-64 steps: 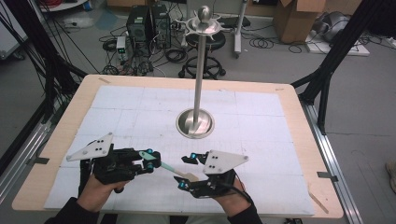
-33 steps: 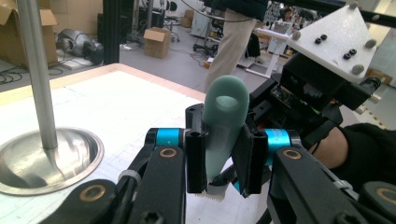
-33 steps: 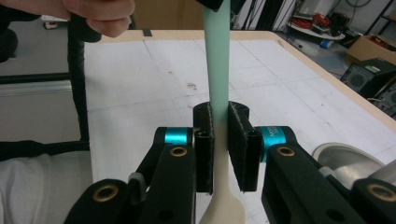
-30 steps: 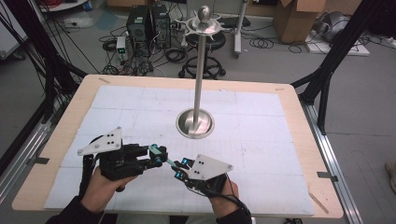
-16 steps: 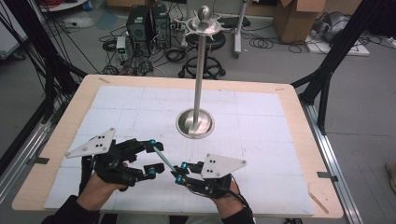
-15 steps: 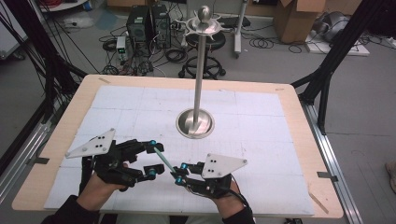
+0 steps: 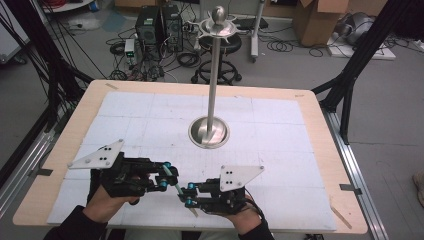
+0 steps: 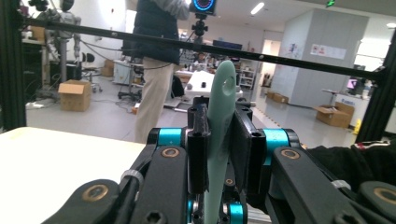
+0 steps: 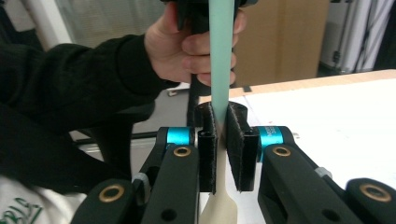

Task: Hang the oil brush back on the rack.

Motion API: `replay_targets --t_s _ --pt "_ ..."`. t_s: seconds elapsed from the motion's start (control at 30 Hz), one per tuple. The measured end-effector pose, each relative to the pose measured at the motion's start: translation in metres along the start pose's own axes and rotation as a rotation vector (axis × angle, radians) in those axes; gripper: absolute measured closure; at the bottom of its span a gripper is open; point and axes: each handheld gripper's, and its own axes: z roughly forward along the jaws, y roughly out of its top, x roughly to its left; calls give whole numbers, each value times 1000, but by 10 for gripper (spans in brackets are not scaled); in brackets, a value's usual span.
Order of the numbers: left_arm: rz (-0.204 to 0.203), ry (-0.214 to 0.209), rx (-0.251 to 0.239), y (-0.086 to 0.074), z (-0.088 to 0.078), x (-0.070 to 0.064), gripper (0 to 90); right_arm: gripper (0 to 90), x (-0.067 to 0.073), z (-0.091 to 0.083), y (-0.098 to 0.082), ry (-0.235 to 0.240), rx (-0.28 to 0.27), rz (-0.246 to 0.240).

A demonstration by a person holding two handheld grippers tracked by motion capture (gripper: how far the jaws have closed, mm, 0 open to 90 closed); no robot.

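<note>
Grey floor all around, with cardboard boxes (image 7: 315, 20), a black computer (image 7: 155, 25) and a stool (image 7: 220, 65) past the far edge of the wooden tabletop (image 7: 325, 150). White paper sheet (image 7: 150, 120) spread over most of it. Tall shiny metal stand (image 7: 215, 75) upright in the middle, round foot flat on the paper.

Near the front edge, left tool (image 7: 170, 176) and right tool (image 7: 187, 196) nose to nose, very close. Between them, a spatula (image 7: 176, 186) with a mint-green handle, up off the paper.

From the left gripper view: left tool (image 8: 219, 140) just squeezed shut, now clamped on the green handle (image 8: 220, 121). Handle end with a small hole sticks up past the pads. Far behind, a person standing (image 8: 156, 70), a brown box (image 8: 74, 95) and wall signs too blurry to read.

From the right gripper view: right tool (image 9: 219, 140) pressed tight on the same spatula (image 9: 219, 70), lower down, close to the cream-white blade (image 9: 219, 205). Left hand (image 9: 187, 46) behind it in a dark sleeve, wrapped around its grip. Tiny print on the blue parts, too small to read.
</note>
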Motion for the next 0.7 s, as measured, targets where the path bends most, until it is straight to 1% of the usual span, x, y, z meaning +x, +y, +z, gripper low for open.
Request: replay_targets --t_s 0.1,0.17,0.2,0.23,0.27,0.3,0.33,0.37,0.43,0.47,0.5,0.53,0.57,0.63,0.67,0.7 --pt "7 2 7 1 0 -1 786 828 0 1 0 16 3 4" --pt "7 30 10 2 0 -1 791 808 0 1 0 9 2 6" --pt "9 51 14 2 0 -2 792 707 0 1 0 -8 -5 7" --pt "13 69 24 3 0 -1 793 605 0 0 0 -33 -14 18" --pt "17 90 28 3 0 -1 794 553 0 0 1 -63 -21 32" --pt "17 108 34 4 0 -2 795 534 0 -1 1 -97 -19 26" --pt "21 126 43 5 0 -2 795 528 1 -1 2 -118 -12 16" --pt "25 144 48 5 1 -2 796 521 3 -1 3 -145 -5 -1" --pt "27 172 52 6 2 -3 797 531 7 2 6 -180 31 -31" --pt "29 185 52 7 2 -3 797 542 9 5 7 -205 47 -41" --pt "30 190 51 7 3 -3 797 562 10 7 8 -222 63 -61" --pt "29 197 49 8 3 -4 798 595 11 9 8 -232 75 -72" --pt "29 204 53 8 4 -4 798 608 12 11 9 -252 83 -83" --pt "27 206 53 9 4 -5 799 650 11 12 9 -270 86 -77" --pt "27 207 55 9 4 -5 799 671 11 12 9 -274 81 -75" --pt "26 208 55 9 4 -5 799 710 10 12 9 -268 81 -71"
